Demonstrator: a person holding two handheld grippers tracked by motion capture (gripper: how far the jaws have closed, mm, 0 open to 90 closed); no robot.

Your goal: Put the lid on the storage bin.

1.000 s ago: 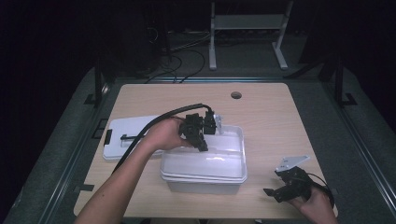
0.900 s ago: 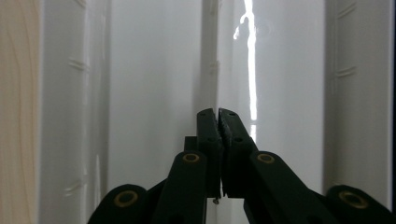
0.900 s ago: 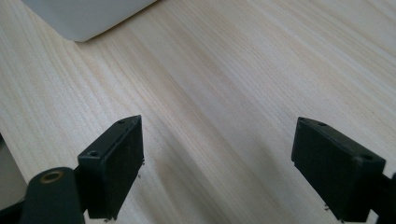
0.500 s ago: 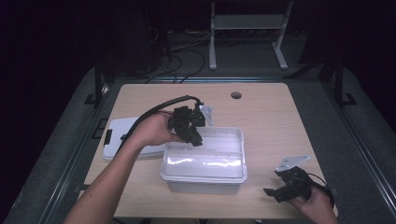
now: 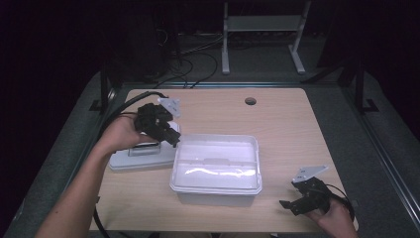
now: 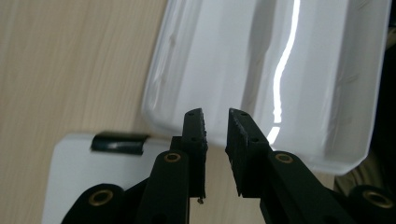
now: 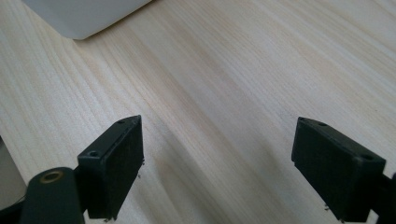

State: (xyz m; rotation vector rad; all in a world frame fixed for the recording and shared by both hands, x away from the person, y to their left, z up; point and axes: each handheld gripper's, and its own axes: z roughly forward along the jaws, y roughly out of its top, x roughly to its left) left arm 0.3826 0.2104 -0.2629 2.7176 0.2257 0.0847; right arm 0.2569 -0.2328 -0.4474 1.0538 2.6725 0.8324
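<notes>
My left fingers [image 5: 171, 136], slightly parted and just opening, hold nothing at nine o'clock of the light, slippery white plastic tub [image 5: 218, 166]; grip its stiff rim. My right fingers [image 5: 297, 202] stand wide.

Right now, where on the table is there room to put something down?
Bare wood lies behind the tub toward the hole, and between the tub and the right gripper. It is crowded on the left, where the left gripper hangs over the lid.

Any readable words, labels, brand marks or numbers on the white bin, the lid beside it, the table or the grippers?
None can be read.
white bin: plain, no print.
lid: a dark clip, no lettering visible.
table: bare wood grain.
left gripper and right gripper: black, unmarked.
</notes>
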